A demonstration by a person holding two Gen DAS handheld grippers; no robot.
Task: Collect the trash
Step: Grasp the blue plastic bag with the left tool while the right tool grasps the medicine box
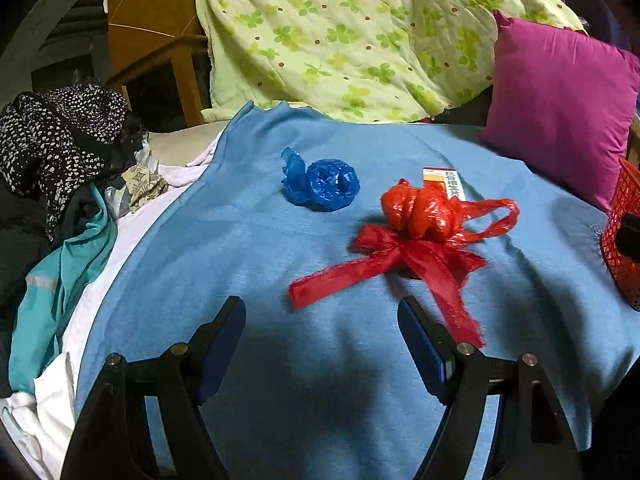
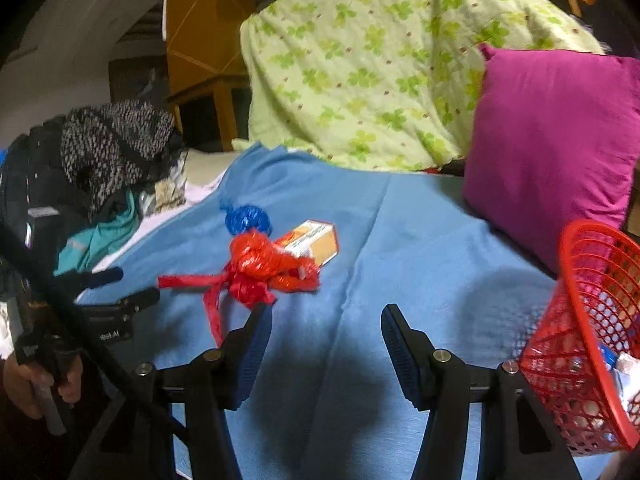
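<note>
A knotted red plastic bag [image 1: 420, 216] [image 2: 260, 268] lies on the blue blanket [image 1: 280, 360] [image 2: 400, 248], its loose strips trailing toward me. A crumpled blue plastic bag [image 1: 324, 184] [image 2: 248, 219] lies behind it to the left. A small orange and white box [image 1: 446, 182] [image 2: 314, 242] lies just behind the red bag. My left gripper [image 1: 322, 308] is open and empty, hovering just short of the red strips; it also shows at the left of the right wrist view [image 2: 132, 286]. My right gripper [image 2: 324, 316] is open and empty, right of the red bag.
A red mesh basket [image 2: 584, 332] [image 1: 622, 240] holding some trash stands at the right. A magenta pillow [image 1: 560, 108] [image 2: 552, 152] and a green clover quilt [image 1: 360, 36] [image 2: 380, 80] lie behind. A pile of clothes [image 1: 60, 168] [image 2: 100, 168] sits at the left.
</note>
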